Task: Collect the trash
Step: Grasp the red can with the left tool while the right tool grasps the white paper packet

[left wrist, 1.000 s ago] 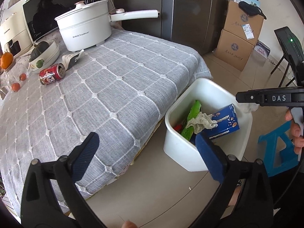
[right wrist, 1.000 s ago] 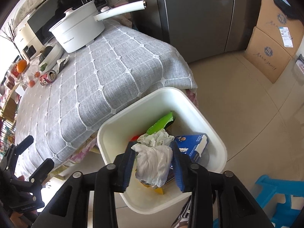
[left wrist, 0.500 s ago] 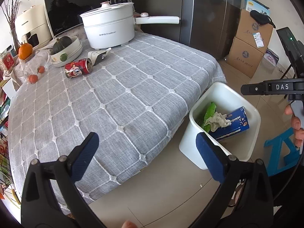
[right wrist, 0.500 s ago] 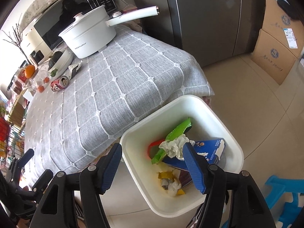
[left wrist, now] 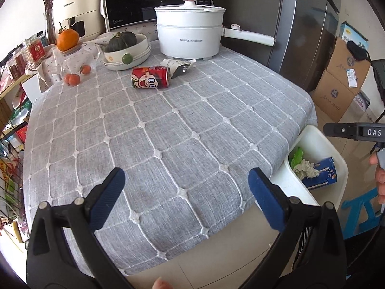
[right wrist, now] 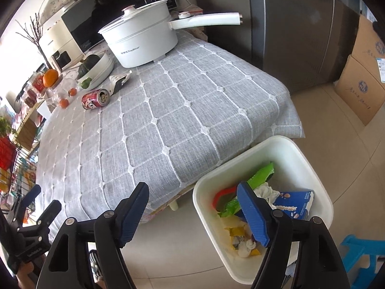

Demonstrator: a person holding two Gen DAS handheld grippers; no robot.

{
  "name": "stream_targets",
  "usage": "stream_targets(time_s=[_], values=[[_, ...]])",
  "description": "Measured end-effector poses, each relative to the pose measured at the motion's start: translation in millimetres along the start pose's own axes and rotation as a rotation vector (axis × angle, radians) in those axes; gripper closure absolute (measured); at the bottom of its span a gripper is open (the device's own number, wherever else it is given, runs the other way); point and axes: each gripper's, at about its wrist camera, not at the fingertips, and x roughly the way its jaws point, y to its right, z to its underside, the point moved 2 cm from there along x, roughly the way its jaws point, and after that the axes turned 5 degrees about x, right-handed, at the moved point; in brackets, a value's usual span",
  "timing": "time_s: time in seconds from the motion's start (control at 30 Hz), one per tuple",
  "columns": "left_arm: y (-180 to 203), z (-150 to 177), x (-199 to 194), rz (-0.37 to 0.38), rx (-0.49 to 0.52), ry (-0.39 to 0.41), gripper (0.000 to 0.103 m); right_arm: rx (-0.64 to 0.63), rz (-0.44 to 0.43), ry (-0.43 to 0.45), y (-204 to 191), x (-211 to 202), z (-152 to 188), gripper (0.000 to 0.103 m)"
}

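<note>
1. While the left gripper (left wrist: 186, 196) hangs over the near edge of the grey quilted tablecloth (left wrist: 168, 132), jaws spread wide with nothing between them, the left wrist view puts the red can (left wrist: 151, 77) far across the table, straight ahead and a touch left. It lies on its side, long axis running left to right, so I'd judge the jaws would close across its width or take it end to end. Touching its right end lies a crumpled wrapper (left wrist: 179, 65), in front of the white pot (left wrist: 190, 36) marked "Royalstar". The microwave (left wrist: 134, 0) reads "Midea"; the cream appliance (left wrist: 77, 12) reads "CHANGHONG". The other tool, at the right edge, carries "DAS".

2. Seen from the right wrist view, the right gripper (right wrist: 193, 213) is also wide and empty, hovering at the table corner beside the white bin (right wrist: 264, 149) on the floor. The bin holds a green wrapper, tissue and a blue carton. The can (right wrist: 95, 99) sits far off to the upper left, open end toward this camera. The left tool looks better lined up with it, I'd say.
</note>
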Motion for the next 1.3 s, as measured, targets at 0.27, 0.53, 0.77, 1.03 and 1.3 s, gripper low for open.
stream_targets(time_s=[0.27,0.53,0.77,1.03,1.3], values=[[-45,-46,47,0.027,-0.032,0.024,0.001,-0.03,-0.042,0.022,-46,35,-41,0.02],[-70,-98,125,0.027,0.014,0.032,0.001,-0.083,-0.048,0.047,-79,85,-96,0.02],[-77,-123,173,0.042,0.044,0.069,0.001,-0.087,-0.097,0.055,-99,133,-135,0.02],[-78,-137,185,0.064,0.075,0.105,0.001,-0.077,-0.155,0.064,-119,169,-160,0.02],[-86,-144,199,0.142,0.069,0.07,0.011,-0.055,-0.219,0.063,-145,194,-178,0.02]])
